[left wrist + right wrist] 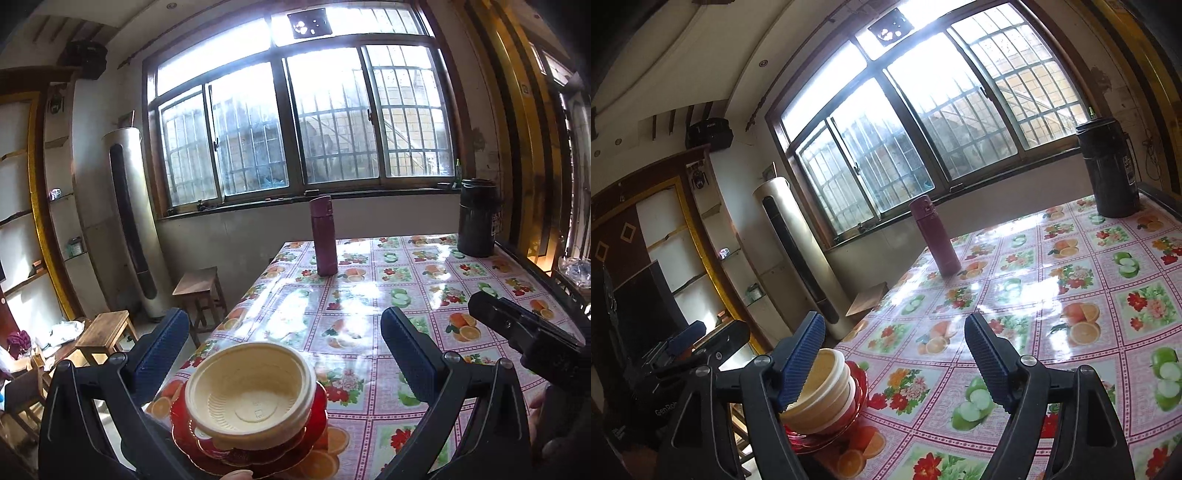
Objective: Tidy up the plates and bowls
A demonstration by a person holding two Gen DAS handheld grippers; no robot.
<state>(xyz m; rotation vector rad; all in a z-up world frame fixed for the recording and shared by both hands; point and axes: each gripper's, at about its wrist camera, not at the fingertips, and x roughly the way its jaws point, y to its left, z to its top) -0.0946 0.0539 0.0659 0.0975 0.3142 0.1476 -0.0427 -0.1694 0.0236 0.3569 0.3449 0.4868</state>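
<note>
Ribbed blue fingers apart on both grippers, cream bowls stacked on scalloped red plates

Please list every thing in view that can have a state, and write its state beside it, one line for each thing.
Cream bowls: nested, upright, resting on the red plates.
Red plates: stacked near the table corner.
Pink bottle: upright, cap on.
Black flask: upright at the far table edge.
Left gripper: open, holding nothing.
Right gripper: open, holding nothing.
</note>
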